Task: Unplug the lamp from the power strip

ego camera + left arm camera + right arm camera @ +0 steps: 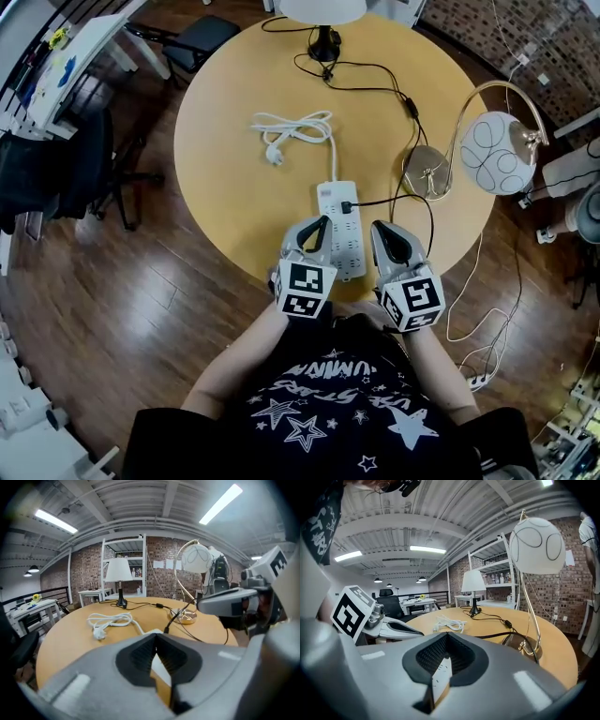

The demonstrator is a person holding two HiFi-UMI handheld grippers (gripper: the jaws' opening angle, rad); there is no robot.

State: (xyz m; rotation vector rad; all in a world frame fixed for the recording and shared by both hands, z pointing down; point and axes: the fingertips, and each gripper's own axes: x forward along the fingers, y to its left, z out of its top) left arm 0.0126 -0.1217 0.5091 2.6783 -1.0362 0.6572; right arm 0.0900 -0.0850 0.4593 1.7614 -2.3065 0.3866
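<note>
**A:** How many of each thing, biggest first?

**B:** One round wooden table (225, 141). Two lamps stand on it. The shade lamp (323, 9) is at the far edge, and the globe lamp (495, 153), with a curved brass arm, is at the right. There are two grippers at the near edge, the left gripper (322, 220) and the right gripper (377, 226). They sit side by side over one white power strip (337, 208), which lies in the near middle of the table.

**A:** Are they gripping anything?

**B:** No. Each has its jaws clenched together with nothing between them.

**A:** And the cords?

**B:** One white cord (295, 127) runs from the strip's far end and lies coiled, with its own plug loose on the table. One black cord (375, 91) with a single inline switch (411, 108) runs from the shade lamp. One black plug (348, 205) sits in the strip's right side, and its lead goes off to the right.

**A:** What is hard to make out?

**B:** The top of the head view cuts off the shade lamp. The grippers hide the strip's near end. The black leads cross near the globe lamp's base, so it cannot be told which lamp the plug belongs to.
</note>
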